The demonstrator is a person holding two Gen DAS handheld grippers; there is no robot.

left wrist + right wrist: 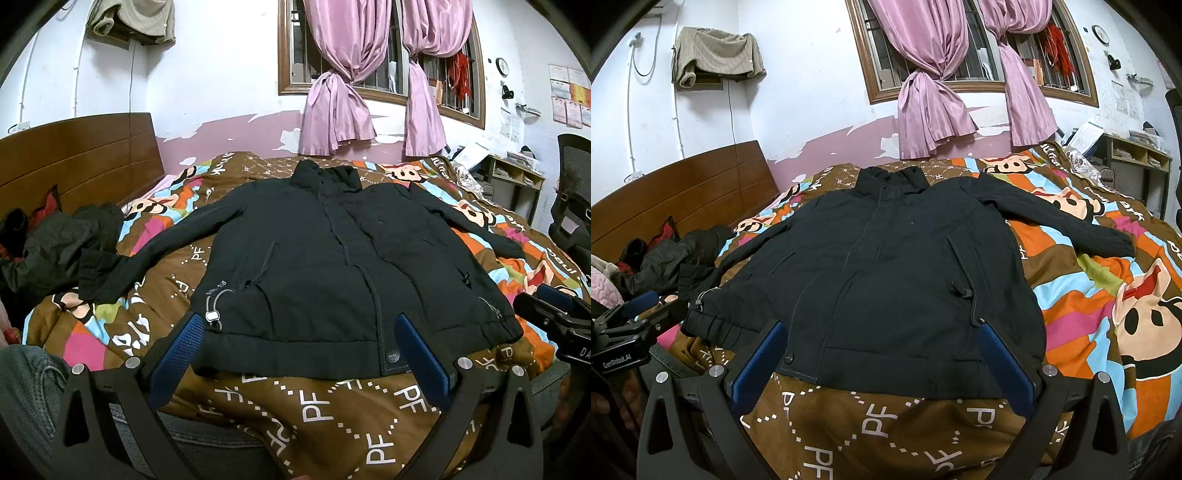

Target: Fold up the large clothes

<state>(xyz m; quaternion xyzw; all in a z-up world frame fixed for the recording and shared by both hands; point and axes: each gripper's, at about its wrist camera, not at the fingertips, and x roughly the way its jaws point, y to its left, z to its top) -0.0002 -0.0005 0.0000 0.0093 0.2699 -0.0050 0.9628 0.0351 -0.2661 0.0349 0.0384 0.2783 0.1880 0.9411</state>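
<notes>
A large black jacket (pixel 332 258) (pixel 886 266) lies flat and face up on the patterned bedspread (pixel 314 413) (pixel 871 435), collar toward the window, both sleeves spread out to the sides. My left gripper (pixel 299 328) hovers open just short of the hem, its blue pads either side of the jacket's left half. My right gripper (pixel 882 332) is open too, spanning the hem's right half. Neither holds anything. In the left wrist view, the right gripper (pixel 554 314) shows at the right edge; the left gripper (pixel 631 317) appears at the left edge of the right wrist view.
A heap of dark clothes (pixel 55 243) lies by the wooden headboard (pixel 81 158) on the left. Pink curtains (pixel 369 74) hang at the window behind the bed. A black chair (pixel 572 192) and a shelf (pixel 517 177) stand on the right. A person's jeans-clad leg (pixel 29 391) is nearby.
</notes>
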